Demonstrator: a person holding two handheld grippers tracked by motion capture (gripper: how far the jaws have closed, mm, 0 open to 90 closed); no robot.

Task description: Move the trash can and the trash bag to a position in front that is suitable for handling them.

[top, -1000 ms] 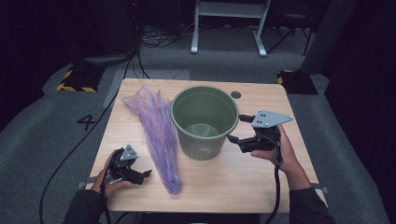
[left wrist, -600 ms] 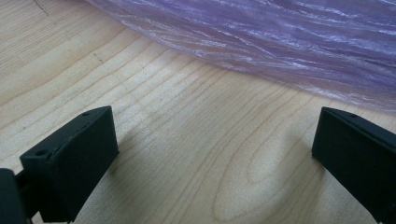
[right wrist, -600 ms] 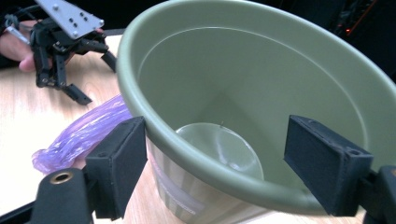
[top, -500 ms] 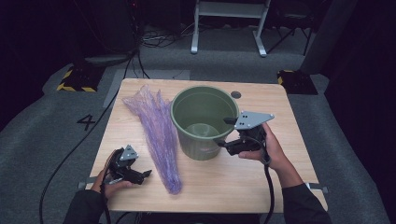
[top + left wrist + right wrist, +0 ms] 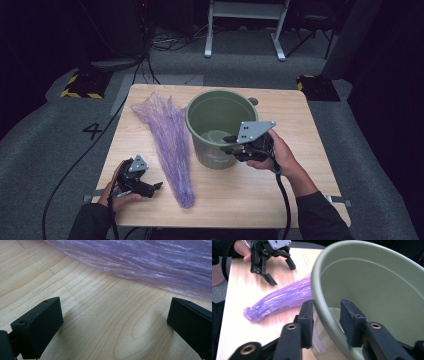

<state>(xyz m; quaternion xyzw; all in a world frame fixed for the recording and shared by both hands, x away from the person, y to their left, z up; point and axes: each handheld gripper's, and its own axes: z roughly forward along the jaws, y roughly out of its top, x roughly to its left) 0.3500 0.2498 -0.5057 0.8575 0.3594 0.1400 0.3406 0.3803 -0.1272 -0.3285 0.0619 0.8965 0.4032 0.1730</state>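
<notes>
Green plastic bucket (image 5: 220,126) stands upright at the centre of the desk (image 5: 320,150), with the right gripper (image 5: 231,145) straddling its near rim, one jaw outside the wall and one inside; the jaws have just been closing on that rim, apparently to steady or lift the bucket. Just left of the bucket lies a purple mesh bag (image 5: 170,140), apparently meant to go into it. The left gripper (image 5: 156,187) rests open on the desk beside the bag's gathered end, placed to seize it.

Nearest the wooden table's (image 5: 300,125) front edge, the person wears dark long sleeves (image 5: 315,212), and each hand carries a black two-jaw gripper, the left gripper (image 5: 145,187) and right gripper (image 5: 231,143), with brass-coloured pivot rivets, a grey three-cornered plate dotted with screws, and a black trailing cable (image 5: 282,197).
</notes>
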